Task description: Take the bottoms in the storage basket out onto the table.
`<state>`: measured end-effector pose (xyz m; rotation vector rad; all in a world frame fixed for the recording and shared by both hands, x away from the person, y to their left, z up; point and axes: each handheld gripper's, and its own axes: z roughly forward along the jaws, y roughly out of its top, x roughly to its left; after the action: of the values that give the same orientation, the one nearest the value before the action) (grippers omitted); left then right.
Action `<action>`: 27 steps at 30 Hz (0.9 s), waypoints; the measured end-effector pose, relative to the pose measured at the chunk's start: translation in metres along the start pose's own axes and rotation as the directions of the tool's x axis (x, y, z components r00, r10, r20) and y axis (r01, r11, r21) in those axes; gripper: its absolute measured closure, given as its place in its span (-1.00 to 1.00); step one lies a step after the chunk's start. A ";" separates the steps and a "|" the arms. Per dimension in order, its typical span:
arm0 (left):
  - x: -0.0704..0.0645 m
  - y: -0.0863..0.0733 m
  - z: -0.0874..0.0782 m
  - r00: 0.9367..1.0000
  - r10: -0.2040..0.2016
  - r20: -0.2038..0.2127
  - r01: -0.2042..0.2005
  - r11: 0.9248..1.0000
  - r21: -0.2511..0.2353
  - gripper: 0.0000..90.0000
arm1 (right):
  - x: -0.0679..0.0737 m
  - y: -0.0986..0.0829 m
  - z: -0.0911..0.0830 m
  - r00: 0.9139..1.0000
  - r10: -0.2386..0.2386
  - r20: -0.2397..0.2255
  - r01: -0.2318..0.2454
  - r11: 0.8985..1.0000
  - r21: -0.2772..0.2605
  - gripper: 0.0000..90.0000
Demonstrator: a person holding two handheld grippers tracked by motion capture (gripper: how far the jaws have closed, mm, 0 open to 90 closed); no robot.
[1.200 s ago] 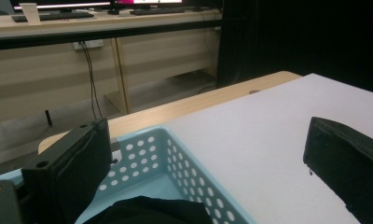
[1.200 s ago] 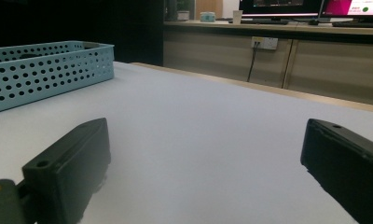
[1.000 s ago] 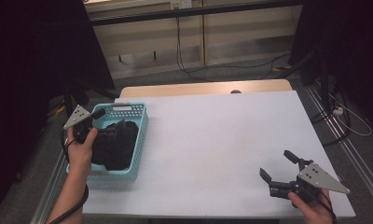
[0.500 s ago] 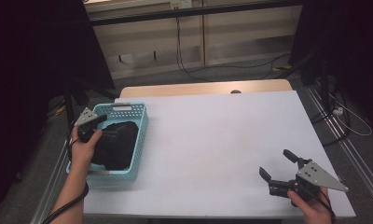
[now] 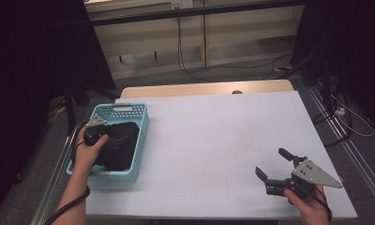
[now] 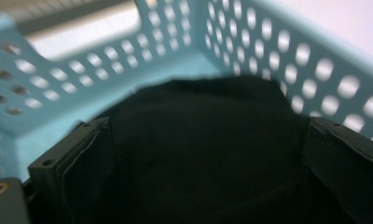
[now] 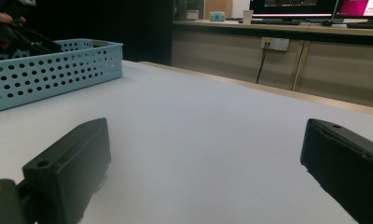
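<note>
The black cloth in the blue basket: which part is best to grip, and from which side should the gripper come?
Probably the raised fold at the middle of the black cloth, approached from above. The blue basket walls block the sides, and the bunched fabric stands up between the open jaws of the left gripper.

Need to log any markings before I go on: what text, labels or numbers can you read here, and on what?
No text is readable.
Blue basket, black cloth: no label visible.
Monitors behind the table, right gripper view: coloured screen content, too small and blurred to read.
Wall socket plate: no legible marking.
</note>
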<state>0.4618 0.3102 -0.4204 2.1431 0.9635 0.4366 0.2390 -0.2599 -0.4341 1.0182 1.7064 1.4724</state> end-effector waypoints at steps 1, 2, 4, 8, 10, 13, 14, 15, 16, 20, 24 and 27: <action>0.000 -0.001 0.004 1.000 0.005 0.003 -0.005 1.000 0.025 -0.92 | 0.001 0.000 0.001 1.000 0.003 -0.003 -0.003 1.000 -0.002 -0.99; 0.000 -0.002 0.008 1.000 0.020 -0.004 -0.020 0.998 0.058 -0.92 | 0.001 0.000 0.002 1.000 -0.004 -0.009 0.004 1.000 -0.001 -0.99; -0.001 -0.005 0.015 0.999 0.032 0.000 -0.032 0.995 0.094 -0.95 | 0.003 0.000 0.003 1.000 -0.005 -0.019 0.005 1.000 0.002 -0.98; 0.001 -0.008 0.023 1.000 0.011 0.009 -0.012 0.992 0.129 -1.00 | 0.005 0.001 0.006 0.999 -0.008 -0.032 0.008 1.000 0.002 -0.98; 0.003 -0.012 0.025 0.999 -0.020 0.027 0.016 0.991 0.130 -1.00 | 0.005 0.001 0.007 0.999 -0.006 -0.034 0.006 1.000 0.002 -0.98; 0.005 -0.013 0.027 0.997 -0.068 0.041 0.061 0.987 0.151 -1.00 | 0.005 0.001 0.007 0.999 -0.004 -0.031 0.004 1.000 0.000 -0.98; 0.004 -0.012 0.028 0.997 -0.069 0.046 0.061 0.986 0.158 -1.00 | 0.004 0.001 0.007 1.000 -0.004 -0.030 0.004 1.000 0.000 -0.98; 0.004 -0.012 0.029 0.997 -0.068 0.047 0.060 0.985 0.161 -1.00 | 0.004 0.001 0.007 0.999 -0.003 -0.032 0.003 1.000 0.002 -0.98; 0.004 -0.012 0.029 0.996 -0.081 0.047 0.073 0.984 0.162 -1.00 | 0.004 0.001 0.007 1.000 -0.003 -0.030 0.003 1.000 0.003 -0.98; 0.002 -0.013 0.030 0.995 -0.091 0.047 0.083 0.984 0.159 -1.00 | 0.005 0.001 0.008 0.999 -0.005 -0.033 0.005 1.000 0.005 -0.98; 0.001 -0.013 0.030 0.995 -0.088 0.048 0.079 0.983 0.167 -1.00 | 0.006 0.001 0.009 0.999 -0.008 -0.035 0.008 1.000 0.007 -0.98; -0.001 -0.011 0.030 0.996 -0.084 0.043 0.074 0.979 0.190 -0.93 | 0.006 0.001 0.010 0.999 -0.008 -0.037 0.009 1.000 0.007 -0.98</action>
<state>0.4724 0.2995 -0.4483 2.2634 1.0943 0.2591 0.2448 -0.2501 -0.4347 0.9917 1.7410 1.4897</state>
